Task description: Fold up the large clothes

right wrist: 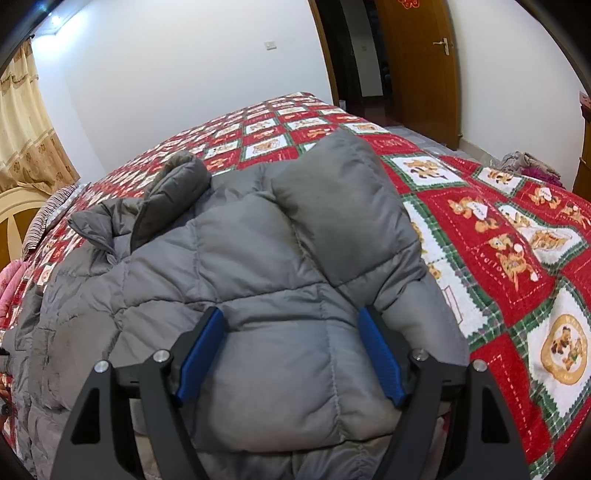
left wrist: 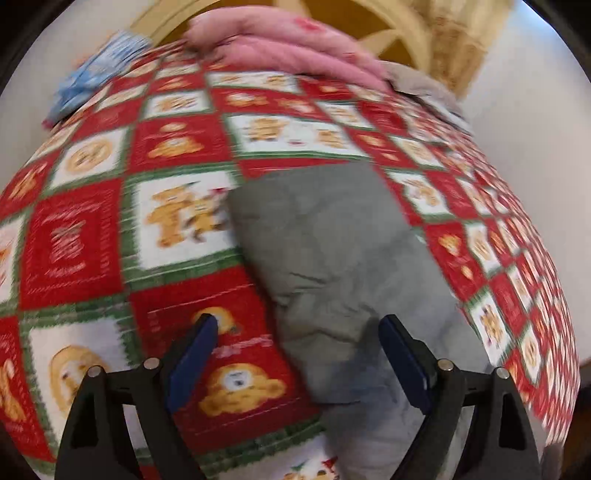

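Observation:
A grey puffer jacket (right wrist: 258, 266) lies on a bed with a red, white and green bear-print quilt (right wrist: 517, 240). One sleeve (right wrist: 347, 206) is folded across its body; another part (right wrist: 173, 188) is bunched at the back left. My right gripper (right wrist: 291, 325) is open, its blue pads astride a padded section of the jacket near me. In the blurred left wrist view, my left gripper (left wrist: 297, 332) is open above the quilt (left wrist: 92, 240), with a grey part of the jacket (left wrist: 332, 258) between and beyond its fingers.
Pink bedding (left wrist: 288, 44) and a blue patterned item (left wrist: 99, 74) lie at the bed's far end by a cream headboard (left wrist: 399, 33). A wooden door (right wrist: 421, 66), white wall, curtain (right wrist: 26, 122) and a heap of clothes (right wrist: 528, 166) surround the bed.

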`<state>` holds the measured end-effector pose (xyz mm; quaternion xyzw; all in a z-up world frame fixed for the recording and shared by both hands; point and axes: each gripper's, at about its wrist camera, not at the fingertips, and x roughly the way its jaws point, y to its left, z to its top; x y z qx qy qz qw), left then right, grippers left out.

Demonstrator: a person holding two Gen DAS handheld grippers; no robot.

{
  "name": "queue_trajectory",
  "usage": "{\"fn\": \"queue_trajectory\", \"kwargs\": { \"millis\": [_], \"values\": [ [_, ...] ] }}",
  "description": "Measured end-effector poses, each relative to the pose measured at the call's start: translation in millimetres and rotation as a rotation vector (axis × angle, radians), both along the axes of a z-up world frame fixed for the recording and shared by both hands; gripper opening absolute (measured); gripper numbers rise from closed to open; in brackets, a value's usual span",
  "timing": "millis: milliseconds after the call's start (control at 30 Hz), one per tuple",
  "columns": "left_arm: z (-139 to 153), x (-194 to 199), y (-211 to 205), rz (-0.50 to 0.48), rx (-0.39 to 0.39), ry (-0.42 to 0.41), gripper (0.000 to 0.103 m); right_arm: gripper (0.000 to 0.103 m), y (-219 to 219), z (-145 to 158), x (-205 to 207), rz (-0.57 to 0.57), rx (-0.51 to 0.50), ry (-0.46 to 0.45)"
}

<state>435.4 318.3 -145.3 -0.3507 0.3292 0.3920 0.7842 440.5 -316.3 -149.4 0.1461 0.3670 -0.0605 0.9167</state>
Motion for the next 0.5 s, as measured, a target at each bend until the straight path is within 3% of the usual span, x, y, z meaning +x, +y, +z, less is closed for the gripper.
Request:
{"fn": "queue_trajectory", "kwargs": {
  "millis": [33,67,133,167,233,367,500],
  "values": [
    [0,1,-1,-0.015,0.010,-0.003,0.052,0.078,0,0,0,0.000,-0.001,0.001],
    [-1,-1,-1,-0.024,0.014,-0.020,0.044,0.078,0,0,1,0.000,-0.001,0.001],
    [-4,-3,-1,-0.072,0.003,-0.069,0.012,0.078,1,0,1,0.000,0.000,0.000],
    [-5,-4,2,-0.102,-0.009,-0.090,0.007,0.078,0,0,0,0.000,0.001,0.000],
    [3,-3,-3,-0.148,-0.013,-0.136,0.006,0.078,0,0,1,0.000,0.002,-0.001],
    [44,-4,-33,-0.228,0.121,-0.236,0.005,0.078,0,0,0,0.000,0.005,-0.003],
    [103,-7,-105,-0.441,0.268,-0.367,0.005,0.078,-1,0,0,0.000,0.010,-0.005]
  ]
}}
